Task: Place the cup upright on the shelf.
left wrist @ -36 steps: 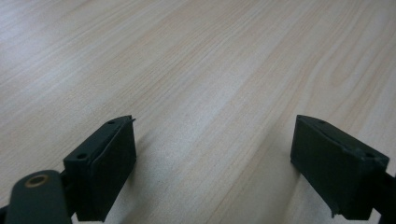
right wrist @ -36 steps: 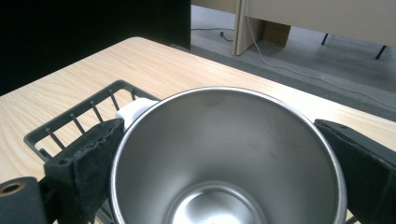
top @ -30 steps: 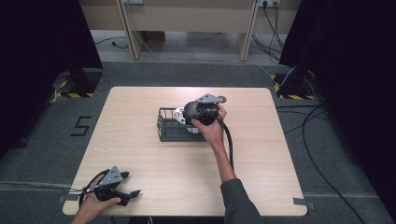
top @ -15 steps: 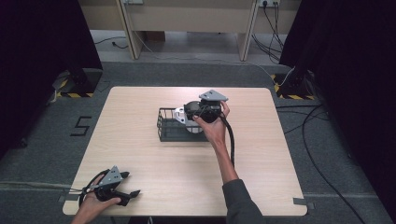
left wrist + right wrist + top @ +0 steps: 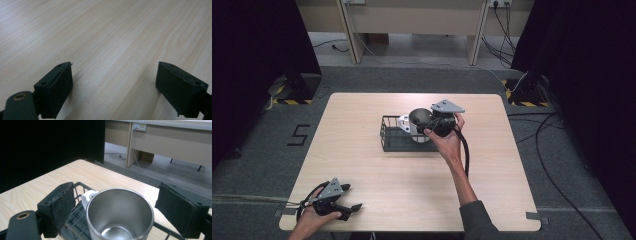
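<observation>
A steel mug [image 5: 418, 119] [image 5: 120, 215] stands upright in a black wire basket [image 5: 388, 140] [image 5: 80, 185] at the table's middle. A white cup [image 5: 404, 123] [image 5: 87, 196] sits behind it in the basket. My right gripper [image 5: 428, 126] [image 5: 115, 211] reaches in from the right. Its jaws have just been closing a little, and the mug sits between them. There is a gap at the left pad, and the right pad is close to the rim. My left gripper [image 5: 354, 207] [image 5: 113, 90] rests open on the bare wood at the front left corner, holding nothing.
The light wooden table [image 5: 362, 165] has free room all around the basket. A black cable [image 5: 467, 155] trails from the right gripper along the forearm. Dark floor, cables and desk legs lie beyond the table's edges.
The right gripper has drawn back to the right and upward from the basket, uncovering the mug's open top. The left gripper has not moved.
</observation>
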`<action>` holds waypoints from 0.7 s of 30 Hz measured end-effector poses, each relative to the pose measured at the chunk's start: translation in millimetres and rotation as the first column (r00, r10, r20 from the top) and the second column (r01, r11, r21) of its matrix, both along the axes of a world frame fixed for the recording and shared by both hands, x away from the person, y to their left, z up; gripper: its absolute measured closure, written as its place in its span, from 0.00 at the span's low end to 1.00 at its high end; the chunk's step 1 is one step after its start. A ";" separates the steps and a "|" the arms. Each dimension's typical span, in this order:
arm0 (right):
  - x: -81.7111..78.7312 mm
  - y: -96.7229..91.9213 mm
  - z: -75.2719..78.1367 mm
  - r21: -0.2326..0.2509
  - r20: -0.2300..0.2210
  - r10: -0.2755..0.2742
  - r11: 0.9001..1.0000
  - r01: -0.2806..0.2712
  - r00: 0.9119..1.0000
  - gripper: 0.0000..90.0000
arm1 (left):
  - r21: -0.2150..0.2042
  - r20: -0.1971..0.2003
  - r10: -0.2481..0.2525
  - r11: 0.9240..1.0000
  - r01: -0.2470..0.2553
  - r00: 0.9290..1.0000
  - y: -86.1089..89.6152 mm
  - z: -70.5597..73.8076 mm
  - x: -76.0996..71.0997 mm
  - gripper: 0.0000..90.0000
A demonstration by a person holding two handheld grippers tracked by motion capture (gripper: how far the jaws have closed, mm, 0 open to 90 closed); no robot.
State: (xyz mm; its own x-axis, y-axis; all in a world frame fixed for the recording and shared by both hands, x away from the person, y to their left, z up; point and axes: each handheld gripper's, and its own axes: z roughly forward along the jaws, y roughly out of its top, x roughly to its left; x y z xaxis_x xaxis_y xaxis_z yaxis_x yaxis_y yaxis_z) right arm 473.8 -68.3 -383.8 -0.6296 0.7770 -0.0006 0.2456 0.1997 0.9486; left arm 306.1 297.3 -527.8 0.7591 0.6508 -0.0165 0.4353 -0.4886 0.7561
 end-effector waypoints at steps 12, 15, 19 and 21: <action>-37.8 -26.4 -5.3 0.017 0.010 0.024 1.000 -0.024 1.000 0.17 | 0.003 0.002 -0.001 1.000 0.001 1.000 0.0 0.0 0.0 0.15; -45.5 -32.6 -8.9 0.017 0.004 0.023 1.000 -0.023 1.000 0.17 | 0.002 0.001 -0.001 1.000 0.001 1.000 0.0 0.0 0.0 0.15; -56.1 -39.4 -12.8 0.025 0.000 0.026 0.999 -0.026 1.000 0.17 | 0.003 0.002 -0.001 1.000 0.001 1.000 0.0 -0.1 0.0 0.15; -61.4 -41.8 -15.7 0.035 0.001 0.028 0.999 -0.028 1.000 0.17 | 0.003 0.001 -0.001 1.000 0.001 1.000 0.0 0.0 -0.1 0.15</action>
